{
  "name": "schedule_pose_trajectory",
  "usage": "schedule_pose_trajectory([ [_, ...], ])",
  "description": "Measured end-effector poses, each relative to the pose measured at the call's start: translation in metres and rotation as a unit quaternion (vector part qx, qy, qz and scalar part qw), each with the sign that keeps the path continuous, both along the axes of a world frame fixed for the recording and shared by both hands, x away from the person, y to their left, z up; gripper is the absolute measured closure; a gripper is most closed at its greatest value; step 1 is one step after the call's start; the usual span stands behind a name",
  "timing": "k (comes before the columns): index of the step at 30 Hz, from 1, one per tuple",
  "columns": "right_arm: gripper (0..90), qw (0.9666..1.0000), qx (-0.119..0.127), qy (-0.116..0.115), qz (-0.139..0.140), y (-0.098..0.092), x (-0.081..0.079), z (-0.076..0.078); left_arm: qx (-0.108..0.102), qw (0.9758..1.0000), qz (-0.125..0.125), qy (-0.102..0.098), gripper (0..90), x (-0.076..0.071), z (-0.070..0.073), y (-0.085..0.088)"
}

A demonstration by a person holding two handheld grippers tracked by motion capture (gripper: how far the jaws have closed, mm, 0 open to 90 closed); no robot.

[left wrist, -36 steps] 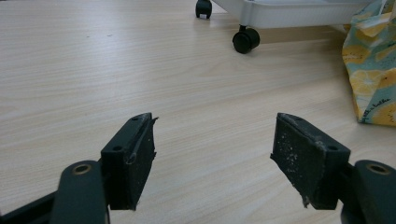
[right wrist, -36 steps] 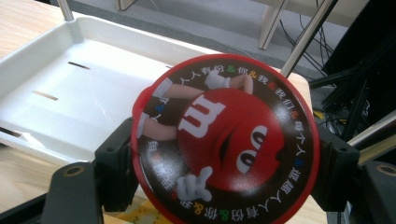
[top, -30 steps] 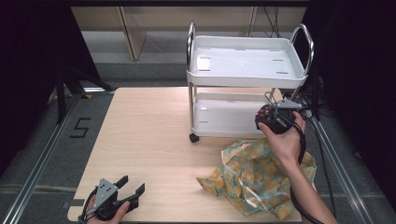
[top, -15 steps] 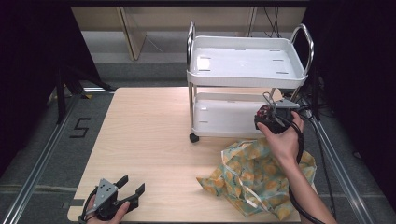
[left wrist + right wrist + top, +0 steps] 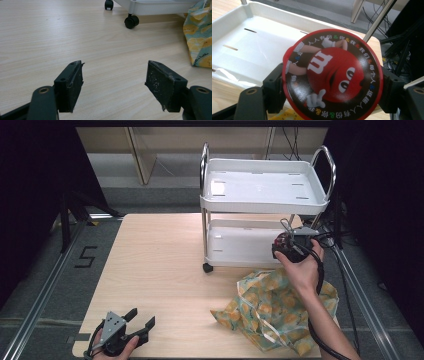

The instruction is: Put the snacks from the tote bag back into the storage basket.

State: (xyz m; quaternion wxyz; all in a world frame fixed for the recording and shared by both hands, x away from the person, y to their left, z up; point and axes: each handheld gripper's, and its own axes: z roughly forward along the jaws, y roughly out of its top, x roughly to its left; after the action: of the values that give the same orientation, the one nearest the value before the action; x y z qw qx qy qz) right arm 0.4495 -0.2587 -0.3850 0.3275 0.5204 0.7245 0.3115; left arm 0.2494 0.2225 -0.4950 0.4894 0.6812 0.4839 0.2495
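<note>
Two tongs: right tongs [image 5: 332,82] clamp a round red tin [image 5: 332,75] beside the cart's lower shelf [image 5: 240,245], likely placing next; left tongs [image 5: 120,87] gape empty over the tabletop [image 5: 160,265].

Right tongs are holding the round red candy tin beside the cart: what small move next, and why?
Probably ease the right tongs forward over the cart's lower tray. They are clamped on the tin just short of its rim, while the left tongs sit open over bare table.

A round red M&M's tin [image 5: 332,75] sits clamped in the right hand-held gripper [image 5: 292,247], beside the white cart's [image 5: 265,195] lower shelf.
</note>
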Motion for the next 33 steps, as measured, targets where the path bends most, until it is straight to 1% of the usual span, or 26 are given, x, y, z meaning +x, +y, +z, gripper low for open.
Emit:
schedule_pose_trajectory([
  [4, 26.6, 1.0000, 0.005, 0.006, -0.003, 0.0010, 0.0001, -0.0005, 0.001, 1.0000, 0.000, 0.001, 29.2, 0.0000, 0.0000, 0.0000],
  [5, 26.6, 0.9999, 0.009, 0.003, -0.003, 0.0018, 0.0008, -0.0013, 0.000, 1.0000, 0.001, 0.000, 29.2, 0.0000, -0.0001, 0.0000],
  [6, 26.6, 0.9999, 0.013, -0.008, -0.007, 0.0029, 0.0020, -0.0034, 0.000, 1.0000, 0.000, 0.000, 29.2, 0.0000, -0.0001, 0.0000],
  [8, 26.6, 0.9999, 0.012, 0.000, -0.005, 0.0025, 0.0017, -0.0029, 0.000, 1.0000, 0.001, 0.001, 29.2, 0.0000, -0.0001, 0.0001],
  [9, 26.6, 0.9998, 0.019, -0.003, -0.012, 0.0041, 0.0027, -0.0050, 0.000, 1.0000, 0.001, 0.001, 29.1, 0.0000, -0.0001, 0.0001],
  [11, 26.6, 0.9997, 0.019, -0.004, -0.012, 0.0039, 0.0031, -0.0053, 0.000, 1.0000, 0.001, 0.001, 29.1, 0.0000, -0.0001, 0.0000],
  [12, 26.6, 0.9998, 0.013, -0.004, -0.010, 0.0031, 0.0036, -0.0057, 0.000, 1.0000, 0.000, 0.001, 29.1, 0.0000, -0.0001, 0.0001],
  [13, 26.6, 0.9998, 0.015, 0.000, -0.010, 0.0030, 0.0038, -0.0058, 0.000, 1.0000, 0.000, 0.001, 29.1, 0.0000, -0.0001, 0.0001],
  [16, 26.6, 0.9998, 0.018, 0.002, -0.010, 0.0032, 0.0044, -0.0067, -0.001, 1.0000, 0.001, 0.001, 29.2, 0.0001, -0.0001, 0.0000],
  [17, 26.6, 0.9998, 0.016, 0.004, -0.011, 0.0027, 0.0051, -0.0073, -0.001, 1.0000, 0.000, 0.001, 29.2, 0.0002, -0.0002, 0.0000],
  [18, 26.6, 0.9998, 0.016, 0.004, -0.011, 0.0027, 0.0051, -0.0073, 0.003, 1.0000, 0.003, 0.003, 29.2, -0.0002, 0.0001, -0.0001],
  [19, 26.6, 0.9997, 0.013, 0.016, -0.010, 0.0027, 0.0049, -0.0069, 0.002, 1.0000, 0.002, 0.004, 29.1, 0.0000, 0.0000, -0.0002],
  [21, 26.6, 0.9997, 0.012, 0.016, -0.010, 0.0028, 0.0051, -0.0072, 0.002, 1.0000, 0.002, 0.003, 29.2, 0.0000, -0.0001, -0.0002],
  [22, 26.6, 0.9999, 0.007, 0.013, 0.001, 0.0009, 0.0066, -0.0074, 0.002, 1.0000, 0.001, 0.003, 29.2, -0.0001, 0.0000, -0.0002],
  [23, 26.6, 0.9997, 0.016, 0.016, -0.009, 0.0037, 0.0057, -0.0079, 0.002, 1.0000, 0.001, 0.003, 29.1, -0.0001, 0.0001, -0.0001],
  [25, 26.6, 0.9998, 0.013, 0.014, -0.004, 0.0031, 0.0067, -0.0081, -0.003, 1.0000, 0.003, 0.002, 29.2, 0.0000, -0.0001, -0.0007],
  [26, 26.6, 0.9997, 0.015, 0.016, -0.009, 0.0044, 0.0068, -0.0081, 0.001, 1.0000, 0.002, 0.003, 29.2, -0.0001, 0.0000, 0.0000],
  [27, 26.6, 0.9997, 0.015, 0.016, -0.009, 0.0044, 0.0068, -0.0081, -0.003, 1.0000, 0.002, 0.002, 29.2, 0.0000, -0.0001, -0.0006],
  [28, 26.6, 0.9997, 0.016, 0.017, -0.009, 0.0045, 0.0070, -0.0080, 0.003, 1.0000, 0.002, 0.003, 29.2, -0.0001, 0.0000, 0.0000],
  [29, 26.6, 0.9997, 0.016, 0.017, -0.010, 0.0043, 0.0073, -0.0079, 0.002, 1.0000, 0.001, 0.003, 29.2, -0.0001, 0.0000, -0.0001],
  [30, 26.6, 0.9997, 0.018, 0.015, -0.011, 0.0043, 0.0079, -0.0082, -0.001, 1.0000, -0.001, 0.001, 29.1, 0.0002, -0.0002, -0.0001],
  [31, 26.6, 0.9997, 0.020, 0.004, -0.014, 0.0046, 0.0090, -0.0096, 0.000, 1.0000, 0.000, 0.001, 29.2, 0.0002, 0.0000, -0.0002],
  [32, 26.6, 0.9997, 0.015, 0.017, -0.010, 0.0040, 0.0092, -0.0083, -0.001, 1.0000, -0.001, 0.001, 29.2, 0.0003, 0.0000, -0.0002],
  [33, 26.6, 0.9997, 0.015, 0.017, -0.010, 0.0039, 0.0095, -0.0086, -0.001, 1.0000, 0.000, 0.001, 29.2, 0.0002, 0.0000, -0.0002],
])
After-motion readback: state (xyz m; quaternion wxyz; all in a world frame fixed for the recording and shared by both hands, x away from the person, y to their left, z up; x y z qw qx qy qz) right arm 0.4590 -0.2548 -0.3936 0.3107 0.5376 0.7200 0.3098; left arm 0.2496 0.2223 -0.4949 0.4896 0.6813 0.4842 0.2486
